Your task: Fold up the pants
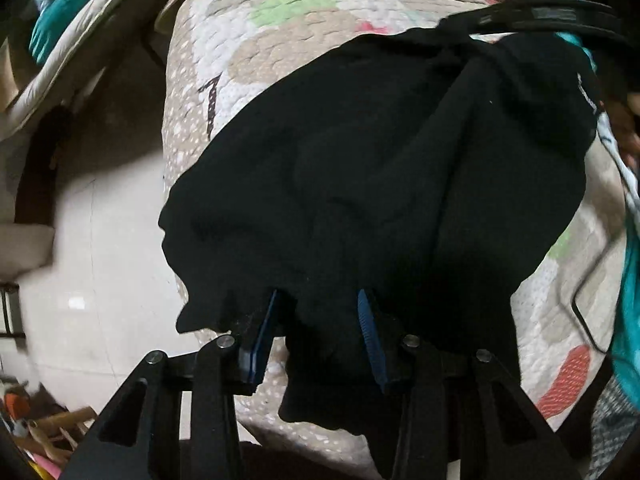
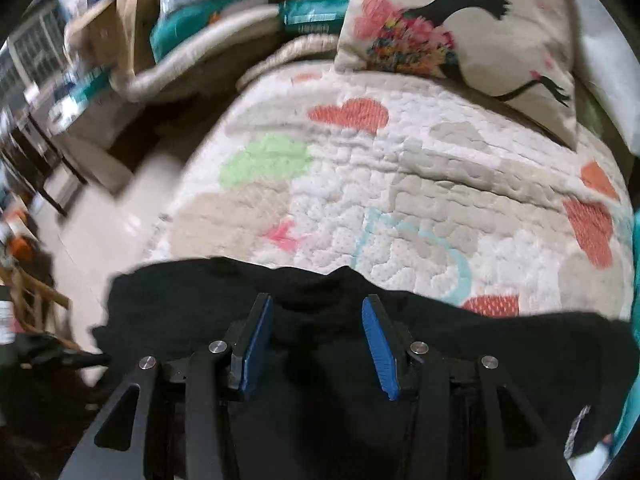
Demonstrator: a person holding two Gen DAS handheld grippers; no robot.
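The black pants point(image 1: 360, 184) lay on the quilted bedspread point(image 1: 248, 40), bunched toward its floor-side edge, with one hem drooping over that edge. They looked soft and limp, light enough to lift with a pinch, and too floppy to keep any shape once let go; I would guess the knit would cling to the quilt rather than slide. The best holds seemed to be the hem corners at the near end and the thicker band at the far end, where the cloth was gathered.

From the left gripper point(image 1: 324, 320), the long axis ran away across the bedspread, from the ragged hem at its fingers up to the bunched end where the other tool stood. Its jaws were spread, with a fold of cloth lying between the blue pads point(image 1: 370, 332), not yet nipped.

The right gripper point(image 2: 318, 328) hovered over the pants' upper edge, toward the printed pillow point(image 2: 460, 28) end of the bedspread, jaws also spread and holding nothing that I could make out.
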